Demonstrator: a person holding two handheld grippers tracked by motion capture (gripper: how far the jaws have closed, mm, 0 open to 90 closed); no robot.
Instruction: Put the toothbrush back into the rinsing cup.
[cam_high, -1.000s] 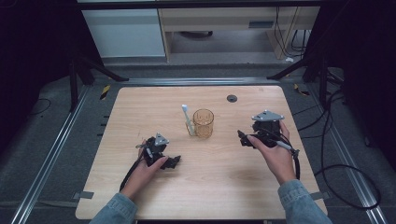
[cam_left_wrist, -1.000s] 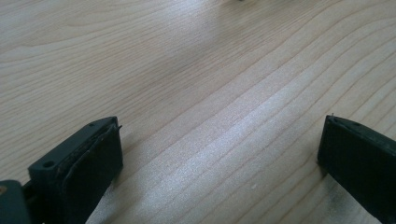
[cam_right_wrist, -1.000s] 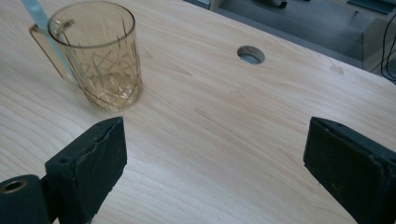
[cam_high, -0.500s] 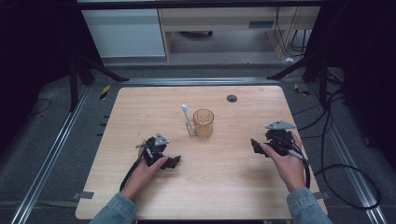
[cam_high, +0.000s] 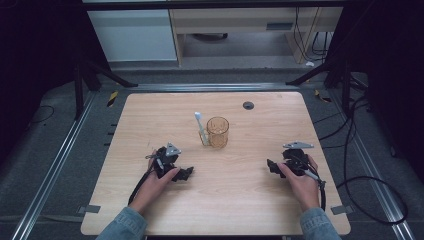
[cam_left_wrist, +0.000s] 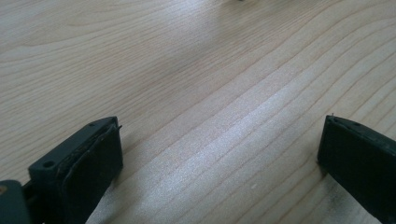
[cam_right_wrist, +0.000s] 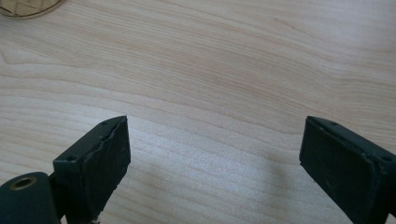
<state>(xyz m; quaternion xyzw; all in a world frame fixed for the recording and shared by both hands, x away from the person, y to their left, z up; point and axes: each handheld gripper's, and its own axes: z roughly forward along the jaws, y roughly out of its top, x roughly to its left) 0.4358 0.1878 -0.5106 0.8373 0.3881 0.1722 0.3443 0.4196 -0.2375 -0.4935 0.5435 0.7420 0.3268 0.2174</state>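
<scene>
An amber see-through cup (cam_high: 218, 132) stands upright near the middle of the wooden table (cam_high: 150, 115). A white toothbrush (cam_high: 200, 128) leans against the cup's left side, head up. My left gripper (cam_high: 186, 173) rests low at the front left, open, with bare wood between its jaws (cam_left_wrist: 219, 140). My right gripper (cam_high: 271, 166) sits at the front right, also open over bare wood (cam_right_wrist: 215, 140). The cup's base (cam_right_wrist: 28, 7) peeks in at the top left corner of the right gripper view.
A small black round grommet (cam_high: 248, 105) is set in the table near its far edge. Cables (cam_high: 365, 190) trail on the floor to the right. Metal rails (cam_high: 60, 155) run along both sides of the table, and a white cabinet (cam_high: 135, 35) stands behind.
My right gripper has drawn back toward the front right and down to the table, away from the cup. The left gripper has stayed put.
</scene>
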